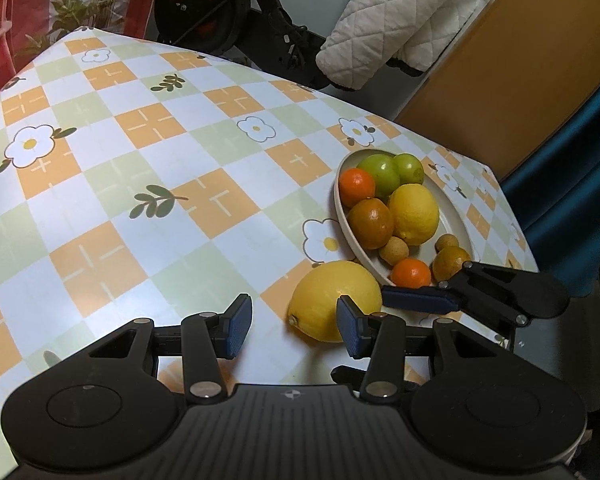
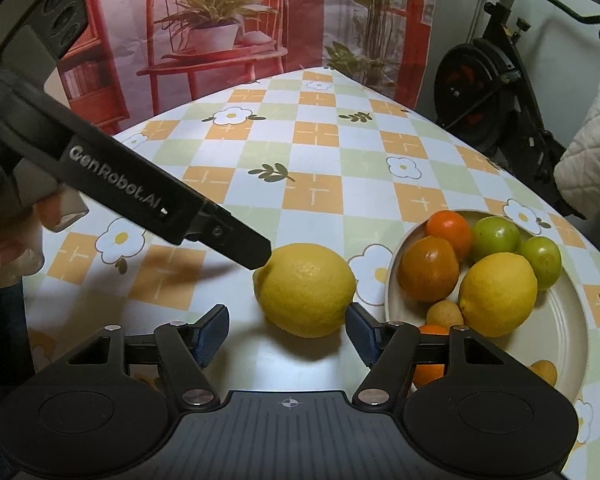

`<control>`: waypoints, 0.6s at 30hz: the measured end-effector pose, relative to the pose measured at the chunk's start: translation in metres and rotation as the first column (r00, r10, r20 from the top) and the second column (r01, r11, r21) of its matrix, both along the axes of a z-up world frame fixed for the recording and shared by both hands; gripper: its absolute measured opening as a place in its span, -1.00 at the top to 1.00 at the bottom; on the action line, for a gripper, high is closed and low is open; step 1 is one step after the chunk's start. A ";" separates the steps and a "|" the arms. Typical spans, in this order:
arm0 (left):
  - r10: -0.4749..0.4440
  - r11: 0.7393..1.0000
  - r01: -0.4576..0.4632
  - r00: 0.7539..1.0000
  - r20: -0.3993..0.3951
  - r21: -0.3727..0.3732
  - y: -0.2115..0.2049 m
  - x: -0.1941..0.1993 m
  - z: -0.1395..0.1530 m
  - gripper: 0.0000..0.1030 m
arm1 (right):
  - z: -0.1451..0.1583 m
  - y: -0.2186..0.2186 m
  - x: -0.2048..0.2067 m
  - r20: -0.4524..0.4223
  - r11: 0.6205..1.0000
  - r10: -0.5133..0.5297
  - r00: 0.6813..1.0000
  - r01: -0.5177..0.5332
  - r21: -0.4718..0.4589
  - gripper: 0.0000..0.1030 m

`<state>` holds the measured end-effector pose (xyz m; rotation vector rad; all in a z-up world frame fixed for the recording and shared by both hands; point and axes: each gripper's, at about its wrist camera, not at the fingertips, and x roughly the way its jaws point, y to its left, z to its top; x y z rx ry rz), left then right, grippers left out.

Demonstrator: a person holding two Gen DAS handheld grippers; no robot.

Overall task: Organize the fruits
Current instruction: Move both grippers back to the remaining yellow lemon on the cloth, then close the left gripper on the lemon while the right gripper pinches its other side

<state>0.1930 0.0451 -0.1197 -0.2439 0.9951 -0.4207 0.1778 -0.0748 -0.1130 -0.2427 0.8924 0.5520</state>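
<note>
Two tools flank a loose lemon [image 2: 306, 289] on the checkered desk [image 1: 140, 168] (just beside the fruit plate [image 2: 556, 320]); left tool [image 1: 296, 330] and right tool [image 2: 286, 330] both gape, gripping nothing.

Black claws [image 1: 296, 326], ribbed blue pads [image 1: 236, 330]

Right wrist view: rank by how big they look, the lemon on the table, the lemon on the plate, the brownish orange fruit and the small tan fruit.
1. Table lemon, though nearer the camera
2. Plate lemon
3. Brownish orange fruit
4. Small tan fruit
</note>
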 end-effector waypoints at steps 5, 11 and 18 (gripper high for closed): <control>0.025 0.997 -0.027 0.999 -0.021 -0.072 0.000 0.005 -0.002 0.05 | -0.001 -0.002 0.003 0.020 1.000 -0.019 1.000 0.020 -0.024 -0.12; 0.039 0.994 -0.044 0.998 -0.052 -0.099 -0.008 0.011 -0.009 0.04 | -0.002 -0.003 0.006 0.037 1.000 -0.024 0.999 0.024 -0.015 -0.11; 0.040 0.989 -0.048 0.998 -0.058 -0.142 -0.010 0.014 -0.013 -0.02 | -0.005 -0.002 0.010 0.032 1.000 -0.025 0.999 0.024 0.007 -0.08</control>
